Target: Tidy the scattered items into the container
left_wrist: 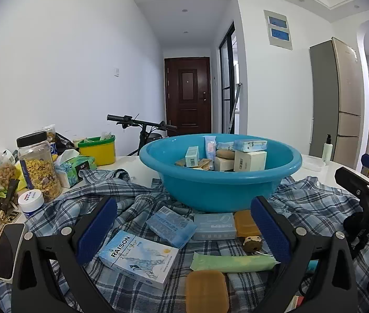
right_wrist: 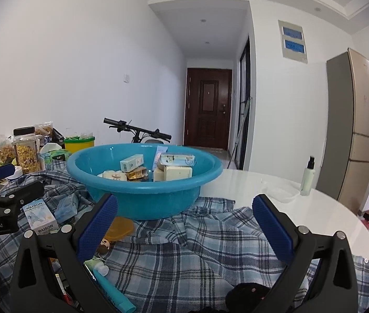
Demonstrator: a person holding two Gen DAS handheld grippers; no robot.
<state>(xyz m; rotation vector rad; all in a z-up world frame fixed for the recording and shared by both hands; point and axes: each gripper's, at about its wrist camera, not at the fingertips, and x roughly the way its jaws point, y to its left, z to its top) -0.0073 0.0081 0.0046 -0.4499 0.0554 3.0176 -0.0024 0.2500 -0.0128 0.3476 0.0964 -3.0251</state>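
Left hand-held gripper (left_wrist: 184, 230): jaws spread wide, nothing between them, hovering low over the checked cloth (left_wrist: 137, 297) on the worktop (right_wrist: 315, 208). Right hand-held gripper (right_wrist: 185, 228): likewise wide open and empty, with only bare cloth ahead of it.

Blue basin (left_wrist: 221, 180), the container, sits at 12 o'clock from the left gripper and already holds several small boxes.

Loose items lie between the left gripper and the basin: RAISON box (left_wrist: 138, 259) at 7 o'clock of the gripper's centre, its long axis running 10 to 4; blue packet (left_wrist: 171, 223) at 11 o'clock; green tube (left_wrist: 232, 262) at 5 o'clock, long axis 9 to 3; amber soap case (left_wrist: 206, 290) nearest the lens.

Judgement: the left gripper is nearer all of these. The tube lies along the line between the jaws, so the wrist would need turning to close across it.
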